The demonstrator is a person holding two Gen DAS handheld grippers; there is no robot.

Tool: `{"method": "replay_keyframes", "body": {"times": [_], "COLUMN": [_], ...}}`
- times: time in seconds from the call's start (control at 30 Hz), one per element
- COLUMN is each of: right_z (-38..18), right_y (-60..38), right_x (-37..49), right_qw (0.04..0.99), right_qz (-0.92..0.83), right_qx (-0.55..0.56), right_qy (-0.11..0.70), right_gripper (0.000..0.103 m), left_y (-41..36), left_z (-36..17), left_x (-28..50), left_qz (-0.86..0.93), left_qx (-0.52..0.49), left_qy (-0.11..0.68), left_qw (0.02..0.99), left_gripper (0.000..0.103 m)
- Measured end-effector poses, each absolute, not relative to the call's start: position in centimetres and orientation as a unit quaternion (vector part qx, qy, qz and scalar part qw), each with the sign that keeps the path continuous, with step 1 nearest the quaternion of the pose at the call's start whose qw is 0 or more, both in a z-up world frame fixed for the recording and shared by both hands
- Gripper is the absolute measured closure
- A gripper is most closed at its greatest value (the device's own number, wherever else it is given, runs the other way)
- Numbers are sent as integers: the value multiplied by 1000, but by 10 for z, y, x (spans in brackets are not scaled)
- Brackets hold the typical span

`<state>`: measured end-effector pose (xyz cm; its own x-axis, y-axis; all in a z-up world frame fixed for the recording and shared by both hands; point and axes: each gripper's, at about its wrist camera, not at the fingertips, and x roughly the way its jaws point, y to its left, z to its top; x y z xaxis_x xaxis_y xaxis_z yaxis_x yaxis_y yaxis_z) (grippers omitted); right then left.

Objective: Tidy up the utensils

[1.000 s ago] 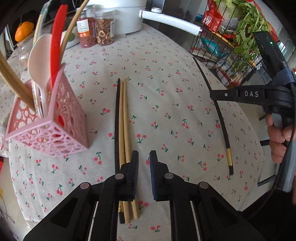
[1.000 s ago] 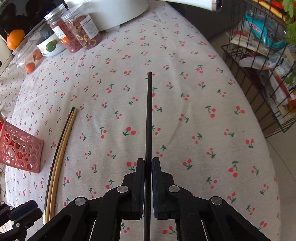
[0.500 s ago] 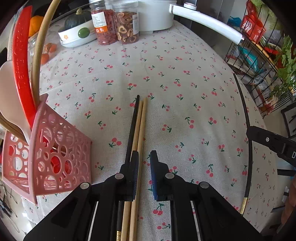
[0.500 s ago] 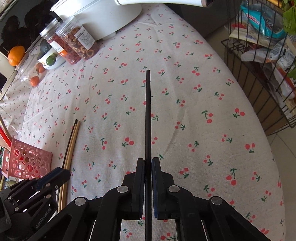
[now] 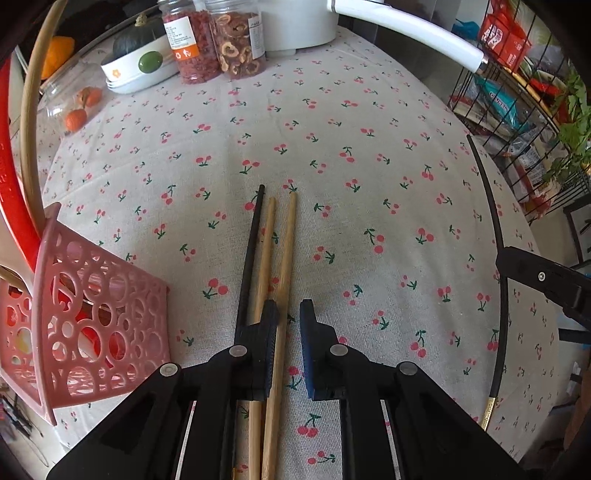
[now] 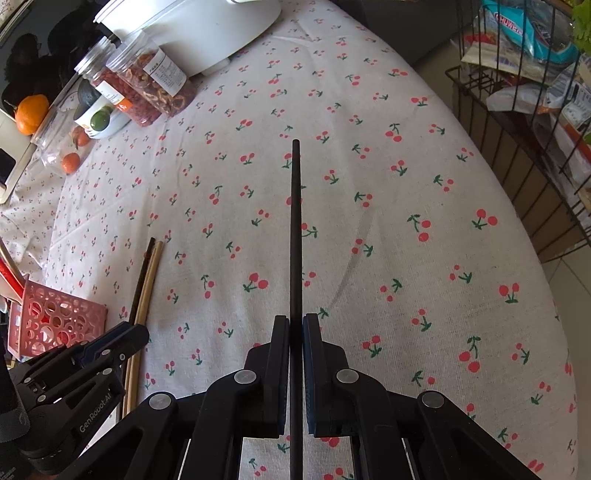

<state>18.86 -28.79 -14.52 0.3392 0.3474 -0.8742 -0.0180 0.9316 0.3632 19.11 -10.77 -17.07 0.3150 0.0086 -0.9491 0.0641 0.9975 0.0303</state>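
Observation:
Three chopsticks lie side by side on the cherry-print cloth: a black chopstick [image 5: 251, 251] and two wooden chopsticks [image 5: 286, 243]. My left gripper [image 5: 288, 319] hovers low over their near ends, jaws a narrow gap apart. One wooden chopstick runs under that gap, beside the left pad, and is not pinched. The pink holder [image 5: 92, 325] stands just to the left with a red spatula [image 5: 14, 206] and other utensils in it. My right gripper [image 6: 295, 319] is shut on another black chopstick [image 6: 295, 221], which points away over the cloth. This held chopstick [image 5: 495, 258] also shows in the left wrist view.
Two jars [image 5: 221, 40], a white pot [image 5: 295, 22] with a long handle [image 5: 406, 33] and a bowl [image 5: 136, 70] stand at the far edge. A black wire rack [image 5: 517, 110] full of groceries stands off the table's right side.
My left gripper has moved along the three chopsticks and dropped lower, and it now shows in the right wrist view. The wooden chopstick now lies under its gap. The right gripper keeps its grip.

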Motion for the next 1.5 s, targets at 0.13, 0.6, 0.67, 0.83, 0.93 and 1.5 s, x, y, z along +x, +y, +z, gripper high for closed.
{"method": "replay_keyframes", "body": {"times": [0.13,0.6,0.67,0.83,0.93,1.5], "right_z": [-145,-137,-125,-97,-78,-3], "right_y": [-288,-283,-282,-277,-267,-209], "right_x": [188,185,181,169,158,109], "right_qw": [805,811,822,842,861,918], "right_qz": [110,105,105,108,109,165], "right_qx": [146,165,169,181,165,88], "right_qy": [564,551,533,497,469,351], "right_gripper": [98,98,98,98,98,99], "left_y": [-105,-111,-107,-93,-80,38], "left_z": [-173,-138,-118,-74,-53,58], "left_x": [193,177,163,122,99,24], "left_qz": [-17,-62,-77,-108,-118,-77], "left_qx": [25,62,57,46,35,-73], "left_qy": [587,541,521,460,427,141], "left_qw": [809,836,848,880,896,984], "left_gripper": [90,97,97,97,97,97]}}
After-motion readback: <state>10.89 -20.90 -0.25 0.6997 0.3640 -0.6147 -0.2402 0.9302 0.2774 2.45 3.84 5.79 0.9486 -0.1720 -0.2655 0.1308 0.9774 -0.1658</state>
